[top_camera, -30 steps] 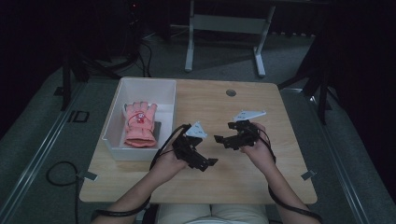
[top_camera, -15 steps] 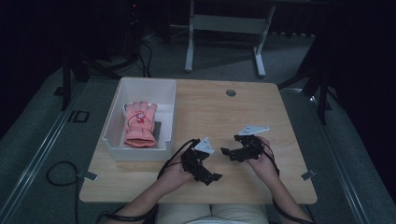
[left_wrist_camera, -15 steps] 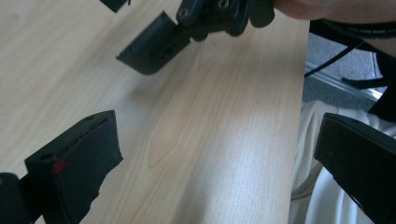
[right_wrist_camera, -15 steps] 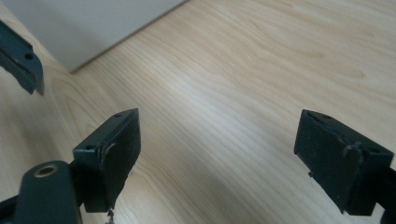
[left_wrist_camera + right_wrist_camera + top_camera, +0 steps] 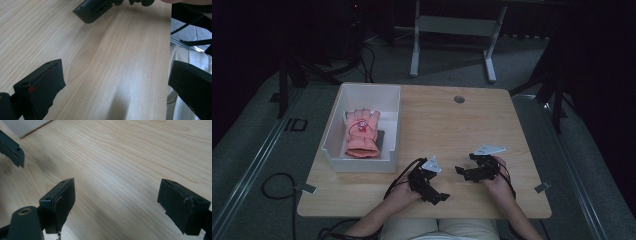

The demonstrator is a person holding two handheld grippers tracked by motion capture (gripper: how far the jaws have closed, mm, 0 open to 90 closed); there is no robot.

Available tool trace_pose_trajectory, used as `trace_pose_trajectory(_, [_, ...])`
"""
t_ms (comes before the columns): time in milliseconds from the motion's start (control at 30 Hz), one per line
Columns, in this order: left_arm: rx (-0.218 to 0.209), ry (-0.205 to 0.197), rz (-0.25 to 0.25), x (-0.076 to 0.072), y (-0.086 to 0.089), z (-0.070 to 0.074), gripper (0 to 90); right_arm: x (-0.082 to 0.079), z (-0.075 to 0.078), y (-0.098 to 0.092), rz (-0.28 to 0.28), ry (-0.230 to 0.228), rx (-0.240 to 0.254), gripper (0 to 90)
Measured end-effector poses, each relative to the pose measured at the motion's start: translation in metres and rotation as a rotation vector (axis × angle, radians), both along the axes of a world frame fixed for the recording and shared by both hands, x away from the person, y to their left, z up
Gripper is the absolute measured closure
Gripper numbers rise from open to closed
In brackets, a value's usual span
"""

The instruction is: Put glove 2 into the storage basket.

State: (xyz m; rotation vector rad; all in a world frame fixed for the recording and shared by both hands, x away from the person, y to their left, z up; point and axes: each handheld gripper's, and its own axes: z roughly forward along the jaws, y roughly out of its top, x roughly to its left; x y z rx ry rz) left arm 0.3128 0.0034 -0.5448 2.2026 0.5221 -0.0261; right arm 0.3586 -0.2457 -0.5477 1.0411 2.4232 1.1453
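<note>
Both grippers are down at the near edge of the wooden table [image 5: 472, 125], side by side and well apart from the white bin [image 5: 392, 107] on the table's left half. The left gripper [image 5: 439, 196] sits low over the boards with its jaws spread wide and nothing between them, bare wood grain in the gap in the left gripper view [image 5: 113, 86]; the table's near edge runs just past its right jaw, with pale cloth beyond the drop. The right gripper [image 5: 460, 171] points leftward toward its partner, jaws likewise released and empty in the right gripper view [image 5: 116, 205], hovering close over the top. Between the two tools is a narrow strip of clear wood; ahead of them a broad open stretch of tabletop reaches to the far edge, broken by a small round grommet [image 5: 459, 99]. The pink glove [image 5: 361, 132] lies flat inside the bin, fingers pointing away from the person, cuff toward the near wall, a small red mark on its back, resting partly on a dark pad.
</note>
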Motion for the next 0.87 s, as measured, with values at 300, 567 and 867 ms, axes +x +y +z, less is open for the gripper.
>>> trace_pose_trajectory(300, [0.005, -0.02, 0.006, -0.003, 0.003, -0.009, 0.0, -0.007, -0.009, -0.006, 0.023, -0.016, -0.004, 14.4])
trace_pose_trajectory(567, [-0.006, -0.027, 0.017, -0.008, 0.007, -0.017, 0.0, -0.008, -0.013, -0.011, -0.005, -0.038, 0.004, 14.4])
trace_pose_trajectory(867, [0.009, -0.056, 0.007, -0.012, 0.007, -0.019, 0.0, -0.009, -0.018, -0.009, -0.012, -0.055, -0.009, 14.4])
